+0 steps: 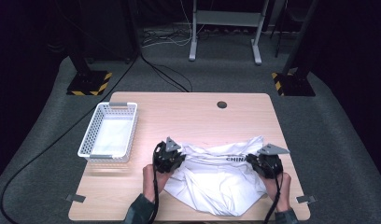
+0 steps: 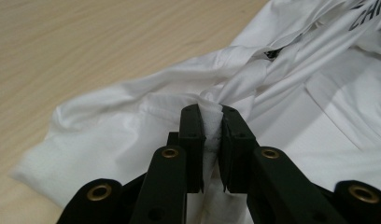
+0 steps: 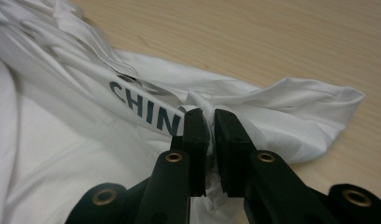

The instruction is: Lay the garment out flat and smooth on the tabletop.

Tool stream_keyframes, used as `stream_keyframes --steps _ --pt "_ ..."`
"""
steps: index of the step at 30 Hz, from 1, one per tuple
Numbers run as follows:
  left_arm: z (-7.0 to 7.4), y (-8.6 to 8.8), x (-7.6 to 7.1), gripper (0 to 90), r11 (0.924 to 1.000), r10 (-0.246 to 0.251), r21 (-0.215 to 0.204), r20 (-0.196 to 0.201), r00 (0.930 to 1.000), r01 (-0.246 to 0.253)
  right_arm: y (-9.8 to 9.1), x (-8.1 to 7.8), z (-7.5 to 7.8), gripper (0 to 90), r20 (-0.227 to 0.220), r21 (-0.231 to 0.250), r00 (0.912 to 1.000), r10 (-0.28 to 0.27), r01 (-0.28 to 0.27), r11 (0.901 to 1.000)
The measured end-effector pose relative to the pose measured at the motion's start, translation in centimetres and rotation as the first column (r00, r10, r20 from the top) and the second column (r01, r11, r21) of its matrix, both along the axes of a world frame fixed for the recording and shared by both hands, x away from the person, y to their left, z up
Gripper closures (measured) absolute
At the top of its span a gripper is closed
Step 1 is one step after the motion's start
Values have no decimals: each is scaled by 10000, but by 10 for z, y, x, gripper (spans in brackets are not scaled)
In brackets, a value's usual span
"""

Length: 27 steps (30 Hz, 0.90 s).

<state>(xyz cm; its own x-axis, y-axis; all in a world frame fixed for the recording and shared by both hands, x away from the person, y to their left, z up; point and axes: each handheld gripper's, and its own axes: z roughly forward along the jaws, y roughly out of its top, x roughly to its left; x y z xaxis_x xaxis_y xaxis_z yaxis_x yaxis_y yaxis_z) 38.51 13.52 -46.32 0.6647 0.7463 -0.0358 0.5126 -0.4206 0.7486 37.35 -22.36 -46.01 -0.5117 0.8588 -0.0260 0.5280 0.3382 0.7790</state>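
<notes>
Both grippers are pinching the white shirt [image 1: 216, 179] lying rumpled on the table [image 1: 188, 112]: the left gripper [image 2: 210, 122] and right gripper [image 3: 207, 122] are each clamping a fold of cloth; next, probably lifting evenly and spreading it

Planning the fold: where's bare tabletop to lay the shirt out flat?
Bare wood runs across the far half of the table, between the white basket and the right edge, around the round hole. The near centre is crowded: the white T-shirt lies bunched there.
</notes>
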Motion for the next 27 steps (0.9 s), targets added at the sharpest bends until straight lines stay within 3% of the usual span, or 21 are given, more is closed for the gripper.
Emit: stream_keyframes --steps 2,5,7,9,11,14,18,20,22,24,27 --pt "-4 2 -16 801 9996 -263 96 -270 9993 266 -4 -19 -3 824 -79 -119 9999 70 -71 9999" --pt "-16 4 -30 760 9984 -438 315 -781 9960 464 -6 -37 -21 774 -668 -209 9976 182 -196 9996" --pt "-20 5 -31 610 9986 -327 389 -981 9946 366 -6 -42 -29 639 -946 -267 9953 216 -242 9993" --pt "-15 5 -30 473 9988 -30 492 -684 9977 64 -6 -41 -27 595 -819 2 9964 229 -229 9997" --pt "-7 6 -25 439 9992 142 379 -274 9995 -132 -4 -37 -18 524 -293 120 9995 150 -146 9998" --pt "2 -2 -9 396 9974 215 685 111 9997 -222 6 -19 -7 474 37 -85 9999 156 -155 9998" --pt "-5 -20 17 356 9929 159 1174 84 9998 -167 22 13 -18 387 -678 -622 9977 53 -95 9980" --pt "-14 -27 27 350 9917 19 1288 -288 9996 18 28 21 -28 392 -1020 -777 9948 61 -140 9969" --pt "-22 -32 32 375 9898 -16 1422 -494 9988 86 30 26 -36 470 -1286 -792 9917 32 -135 9968" --pt "-29 -34 35 468 9877 -35 1559 -608 9981 130 29 28 -42 586 -1392 -661 9903 -28 -65 9978" --pt "-36 -33 37 676 9886 56 1502 -626 9980 39 28 29 -44 740 -1397 -466 9902 49 -115 9988"
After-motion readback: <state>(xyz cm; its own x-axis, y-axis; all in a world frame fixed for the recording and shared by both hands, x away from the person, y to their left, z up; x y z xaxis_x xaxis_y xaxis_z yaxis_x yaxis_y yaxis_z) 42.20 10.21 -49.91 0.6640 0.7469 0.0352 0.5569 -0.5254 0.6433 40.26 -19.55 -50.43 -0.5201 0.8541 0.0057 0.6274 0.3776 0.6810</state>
